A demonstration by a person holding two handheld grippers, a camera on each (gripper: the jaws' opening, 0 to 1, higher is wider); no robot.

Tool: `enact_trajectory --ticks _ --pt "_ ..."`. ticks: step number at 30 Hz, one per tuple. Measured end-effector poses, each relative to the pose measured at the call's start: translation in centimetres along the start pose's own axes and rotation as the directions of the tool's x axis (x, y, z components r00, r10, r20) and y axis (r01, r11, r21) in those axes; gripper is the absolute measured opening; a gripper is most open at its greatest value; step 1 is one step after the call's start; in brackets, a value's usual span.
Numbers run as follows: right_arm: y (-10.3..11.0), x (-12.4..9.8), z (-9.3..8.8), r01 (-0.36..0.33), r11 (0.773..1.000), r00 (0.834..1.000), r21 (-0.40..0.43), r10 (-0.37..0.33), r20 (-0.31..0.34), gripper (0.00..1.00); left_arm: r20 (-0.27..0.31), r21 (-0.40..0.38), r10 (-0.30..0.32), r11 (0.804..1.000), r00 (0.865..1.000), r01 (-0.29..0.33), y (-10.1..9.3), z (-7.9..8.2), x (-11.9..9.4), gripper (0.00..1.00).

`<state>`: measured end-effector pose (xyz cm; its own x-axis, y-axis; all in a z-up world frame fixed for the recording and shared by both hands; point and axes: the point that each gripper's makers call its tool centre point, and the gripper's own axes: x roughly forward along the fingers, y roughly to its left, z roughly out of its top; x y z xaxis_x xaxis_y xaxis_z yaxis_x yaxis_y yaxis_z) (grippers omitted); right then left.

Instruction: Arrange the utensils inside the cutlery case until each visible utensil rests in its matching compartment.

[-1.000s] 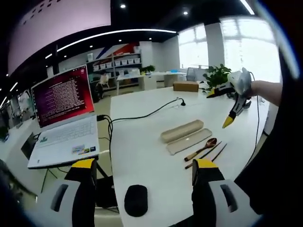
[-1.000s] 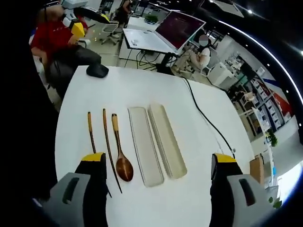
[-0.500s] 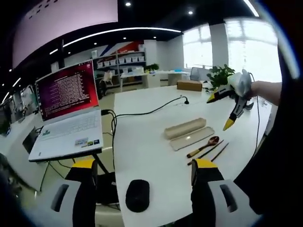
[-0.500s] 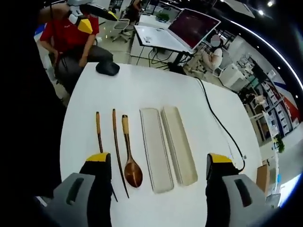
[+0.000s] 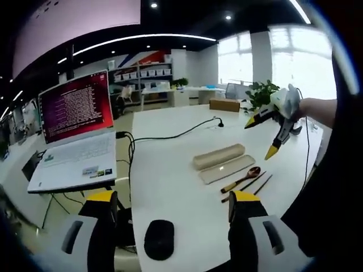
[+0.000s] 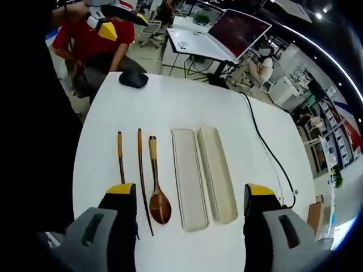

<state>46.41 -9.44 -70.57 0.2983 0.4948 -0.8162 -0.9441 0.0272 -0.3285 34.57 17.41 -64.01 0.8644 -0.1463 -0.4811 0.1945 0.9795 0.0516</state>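
On the white table [image 6: 170, 102] lie two long beige halves of a cutlery case [image 6: 205, 171] side by side, open and with nothing in them. To their left lie a wooden spoon [image 6: 156, 190] and two dark chopsticks [image 6: 141, 177]. In the left gripper view the case [image 5: 221, 161], spoon [image 5: 241, 178] and chopsticks [image 5: 255, 185] sit at mid-right. My right gripper [image 6: 185, 195] hovers open above the near ends of the utensils, and it is seen again as a yellow-tipped tool [image 5: 271, 123] above them. My left gripper [image 5: 170, 204] is open over the near table edge, far from the case.
An open laptop [image 5: 76, 139] stands left of the table, with a black cable [image 5: 170, 137] running across the top. A black mouse [image 5: 158, 239] lies near the front edge. A cardboard box [image 5: 224, 105] and a plant [image 5: 260, 92] sit at the far side. A person in red [image 6: 93, 42] sits beyond the table.
The right view has shifted so the utensils and case sit slightly higher and closer to centre. The left view swayed slightly. No utensil has moved on the table.
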Motion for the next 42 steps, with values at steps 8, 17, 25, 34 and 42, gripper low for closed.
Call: enact_trajectory --ticks 8,17,25,34,42 --pt "0.2 0.2 0.2 -0.016 1.000 1.000 0.012 0.016 0.003 0.71 0.022 0.005 -0.004 1.000 1.000 0.004 0.0 0.6 0.5 0.83" --pt "0.4 1.1 0.5 -0.021 1.000 1.000 0.017 0.021 0.004 0.67 0.011 0.013 -0.023 1.000 1.000 0.022 -0.4 0.2 1.0 0.83" --pt "1.8 2.1 0.5 -0.067 0.998 0.998 0.012 0.067 -0.003 0.66 0.011 0.004 -0.025 1.000 1.000 0.025 -0.2 -0.5 0.8 0.82" --pt "2.4 2.1 0.1 -0.078 0.997 0.997 -0.004 0.078 -0.021 0.60 0.018 0.004 -0.024 1.000 1.000 0.024 -0.3 -0.7 0.3 0.82" --pt "3.0 2.1 -0.3 -0.093 0.996 0.995 -0.006 0.093 -0.032 0.59 0.016 0.011 -0.037 0.999 0.999 0.037 -0.8 -0.9 0.5 0.82"
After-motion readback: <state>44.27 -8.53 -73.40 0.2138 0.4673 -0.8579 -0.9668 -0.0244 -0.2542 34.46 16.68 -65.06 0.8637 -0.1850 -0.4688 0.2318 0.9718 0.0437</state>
